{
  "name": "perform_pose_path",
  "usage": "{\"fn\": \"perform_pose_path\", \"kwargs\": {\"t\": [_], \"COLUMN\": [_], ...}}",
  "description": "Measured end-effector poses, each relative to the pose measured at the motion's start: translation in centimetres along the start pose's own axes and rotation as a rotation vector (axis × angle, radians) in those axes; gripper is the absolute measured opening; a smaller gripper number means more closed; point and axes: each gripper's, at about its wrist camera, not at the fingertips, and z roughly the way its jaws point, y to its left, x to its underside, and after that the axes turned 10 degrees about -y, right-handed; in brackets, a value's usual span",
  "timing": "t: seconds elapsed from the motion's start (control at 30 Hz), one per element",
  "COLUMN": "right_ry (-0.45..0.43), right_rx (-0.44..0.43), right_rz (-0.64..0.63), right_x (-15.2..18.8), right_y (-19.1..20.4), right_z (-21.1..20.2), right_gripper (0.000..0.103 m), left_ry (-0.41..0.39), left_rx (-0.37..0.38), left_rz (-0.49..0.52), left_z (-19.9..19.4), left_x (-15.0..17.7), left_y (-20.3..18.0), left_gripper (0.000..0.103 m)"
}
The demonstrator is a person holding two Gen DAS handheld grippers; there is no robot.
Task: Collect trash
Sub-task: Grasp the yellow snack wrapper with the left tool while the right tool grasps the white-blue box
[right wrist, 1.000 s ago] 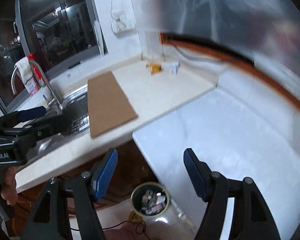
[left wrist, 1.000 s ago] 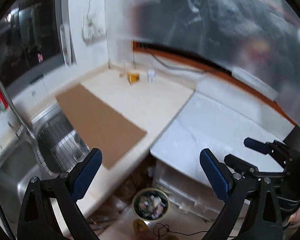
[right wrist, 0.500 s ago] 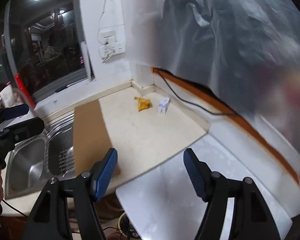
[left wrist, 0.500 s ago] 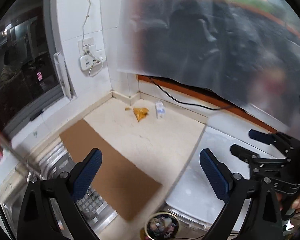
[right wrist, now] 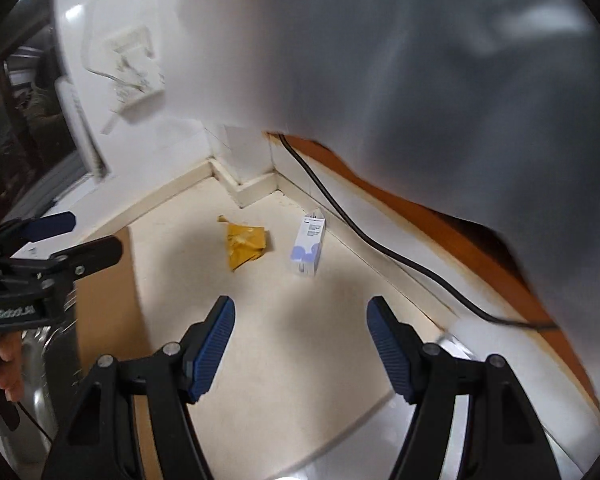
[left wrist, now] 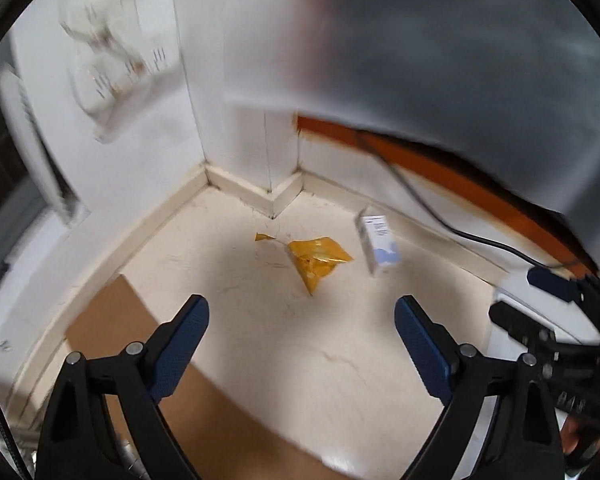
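Risk: both grippers head for one cramped corner w/ the trash side by side, so they may clash or knock a piece away. The yellow wrapper [left wrist: 318,258] lies flat and thin on the tabletop [left wrist: 320,360]; pads could skid over it. The small white box [right wrist: 308,249] stands light, prob. tips if nudged. Left gripper [left wrist: 302,324] and right gripper [right wrist: 300,322]: jaws wide apart, empty. Around, big to small: cardboard sheet [left wrist: 111,344] at left, black cable [right wrist: 380,248] along the wall behind the box, could snag.
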Motion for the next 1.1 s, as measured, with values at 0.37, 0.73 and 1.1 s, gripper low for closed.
{"fn": "perform_pose_path", "kwargs": {"t": [0.37, 0.73, 1.1], "right_ry": [0.052, 0.072, 0.083], "right_rx": [0.041, 0.108, 0.095], "right_rz": [0.092, 0.092, 0.082], "right_x": [0.4, 0.9, 2.0], "right_y": [0.2, 0.1, -0.6], "right_z": [13.7, 19.3, 20.1], "right_gripper": [0.069, 0.069, 0.035], "left_ry": [0.14, 0.202, 0.23], "left_rx": [0.087, 0.104, 0.126], "left_rz": [-0.195, -0.233, -0.192], "left_z": [15.5, 21.9, 24.7], "left_x": [0.3, 0.6, 1.1], "left_y": [3.1, 2.3, 0.4], "left_gripper": [0.087, 0.087, 0.05]}}
